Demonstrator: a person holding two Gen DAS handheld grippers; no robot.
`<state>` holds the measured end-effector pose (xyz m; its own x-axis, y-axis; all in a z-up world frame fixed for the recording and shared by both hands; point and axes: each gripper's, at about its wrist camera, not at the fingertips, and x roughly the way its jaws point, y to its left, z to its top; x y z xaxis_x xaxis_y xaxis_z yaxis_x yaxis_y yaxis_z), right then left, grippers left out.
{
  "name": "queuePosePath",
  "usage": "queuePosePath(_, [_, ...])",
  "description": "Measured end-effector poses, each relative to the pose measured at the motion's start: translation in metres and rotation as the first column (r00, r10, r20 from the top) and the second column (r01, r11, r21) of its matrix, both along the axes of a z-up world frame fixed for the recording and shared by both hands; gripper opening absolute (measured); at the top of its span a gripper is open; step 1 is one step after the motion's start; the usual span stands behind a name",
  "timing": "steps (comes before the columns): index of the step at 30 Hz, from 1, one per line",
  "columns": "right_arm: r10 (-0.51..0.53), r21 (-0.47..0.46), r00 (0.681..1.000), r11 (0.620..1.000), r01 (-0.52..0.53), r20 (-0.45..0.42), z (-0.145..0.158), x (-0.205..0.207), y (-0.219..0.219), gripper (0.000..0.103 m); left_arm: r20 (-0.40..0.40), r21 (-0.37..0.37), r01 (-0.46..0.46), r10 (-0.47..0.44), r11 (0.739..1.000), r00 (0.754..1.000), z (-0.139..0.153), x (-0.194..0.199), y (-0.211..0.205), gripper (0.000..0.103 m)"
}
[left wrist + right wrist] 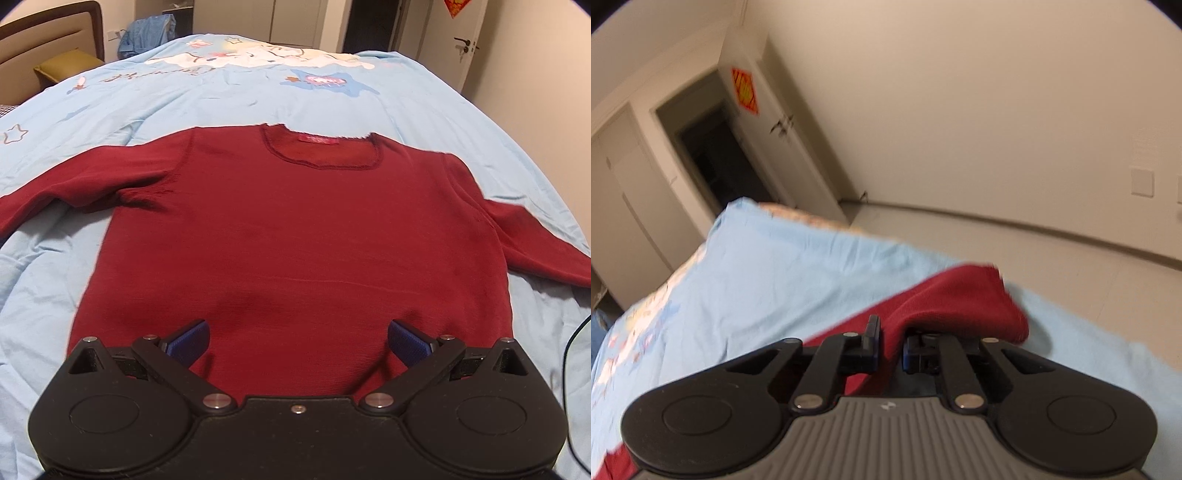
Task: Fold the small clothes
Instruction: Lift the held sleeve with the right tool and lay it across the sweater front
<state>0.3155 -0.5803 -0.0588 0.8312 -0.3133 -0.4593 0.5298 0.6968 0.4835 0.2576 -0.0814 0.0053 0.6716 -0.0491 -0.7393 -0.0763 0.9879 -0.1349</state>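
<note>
A dark red knit sweater lies flat and face-up on a light blue bedcover, its round ribbed neckline pointing away from the left wrist camera and a small red label sewn inside the collar. Both long sleeves stretch out sideways over the cover, which is softly wrinkled cotton printed with cartoon figures and stars. The knit looks fine and smooth, with a faint horizontal crease across the body.

The left gripper hovers above the sweater's hem, its two blue, ridged pads spread wide apart with only red fabric showing between them; whether they touch the cloth cannot be told.

In the right wrist view, the right gripper has its black fingers drawn close together on a bunched fold of the sweater's sleeve, which rises from between them and drapes over the right-hand finger in a rounded hump. Beyond the bed's edge are a pale floor, a plain beige wall and a white door bearing a red diamond-shaped decoration.
</note>
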Motion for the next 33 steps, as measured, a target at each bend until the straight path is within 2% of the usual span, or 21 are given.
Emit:
queuePosePath(5, [-0.04, -0.029, 0.999, 0.999, 0.04, 0.021, 0.018, -0.001, -0.004, 0.009, 0.004, -0.016, -0.035, 0.035, 0.999, 0.999, 0.003, -0.003, 0.015, 0.102])
queuePosePath(10, [0.011, -0.189, 0.998, 0.982, 0.0, 0.054, 0.052, 0.004, 0.023, 0.009, 0.022, -0.033, -0.069, 0.069, 0.997, 0.997, 0.007, -0.008, 0.032, 0.102])
queuePosePath(13, [0.085, -0.322, 0.994, 0.945, -0.058, 0.072, 0.079, 0.013, 0.054, 0.009, 0.033, -0.044, -0.09, 0.092, 0.995, 0.995, 0.009, -0.012, 0.042, 0.102])
queuePosePath(16, [0.196, -0.447, 0.978, 0.883, -0.143, 0.076, 0.105, 0.026, 0.096, 0.009, 0.038, -0.055, -0.114, 0.116, 0.992, 0.993, 0.01, -0.017, 0.054, 0.102])
queuePosePath(20, [0.345, -0.589, 0.937, 0.768, -0.251, 0.052, 0.132, 0.042, 0.165, 0.009, 0.039, -0.068, -0.151, 0.154, 0.986, 0.987, 0.01, -0.026, 0.073, 0.102])
queuePosePath(25, [0.507, -0.702, 0.862, 0.607, -0.373, -0.02, 0.15, 0.061, 0.261, 0.009, 0.048, -0.07, -0.205, 0.208, 0.976, 0.977, 0.012, -0.042, 0.099, 0.102])
queuePosePath(27, [0.551, -0.752, 0.83, 0.51, -0.417, -0.086, 0.15, 0.066, 0.307, 0.009, 0.051, -0.073, -0.233, 0.237, 0.97, 0.97, 0.013, -0.048, 0.112, 0.102])
queuePosePath(33, [0.603, -0.833, 0.712, 0.135, -0.536, -0.36, 0.111, 0.071, 0.443, 0.009, 0.051, -0.083, -0.316, 0.321, 0.945, 0.946, 0.013, -0.067, 0.146, 0.102])
